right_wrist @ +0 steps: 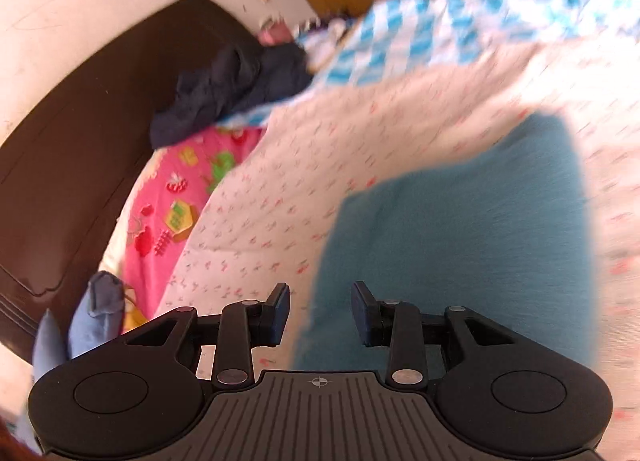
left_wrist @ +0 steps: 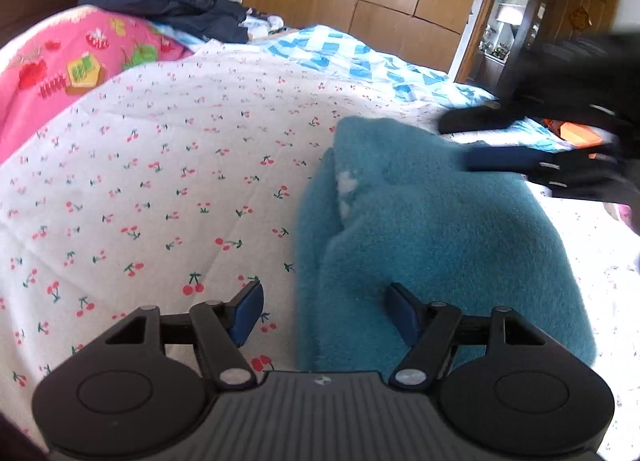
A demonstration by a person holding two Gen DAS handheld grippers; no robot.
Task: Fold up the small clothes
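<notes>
A bed covered by a white cherry-print sheet (left_wrist: 160,165) holds a folded teal fleece garment (left_wrist: 432,229) lying flat on the sheet's right side. The left gripper (left_wrist: 326,311) hovers over the garment's near left edge, jaws wide apart and empty. The right gripper (right_wrist: 320,311), blurred, hangs above the garment, jaws partly open and empty.
</notes>
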